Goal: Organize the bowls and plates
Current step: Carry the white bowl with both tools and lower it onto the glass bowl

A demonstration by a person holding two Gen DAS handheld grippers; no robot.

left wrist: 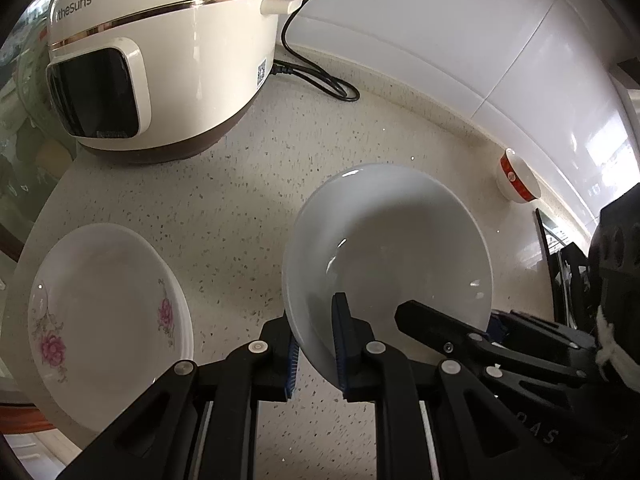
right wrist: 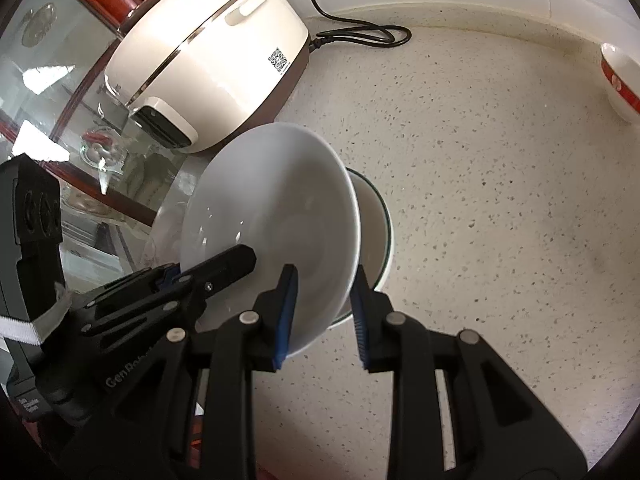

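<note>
Left of the rice cooker [left wrist: 160, 60] and nearer us, the flowered plate [left wrist: 108, 320] lay alone on the counter [left wrist: 248, 208]. Right of the cooker, we clamped the white bowl [left wrist: 384, 260] in the left gripper [left wrist: 316, 340], raised and tilted; our right gripper [right wrist: 322, 316] gaped around its rim, above a green-rimmed bowl [right wrist: 378, 232]. Farther right, a red-banded bowl [left wrist: 518, 176] waited; we judged most sorting undone.

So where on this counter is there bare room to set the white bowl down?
Widest bare stretch of counter: right of the green-rimmed bowl, running toward the red-banded bowl by the wall. Another patch lies between the rice cooker, the floral plate and the held white bowl. It is crowded around both grippers and near the cooker's cord.
</note>
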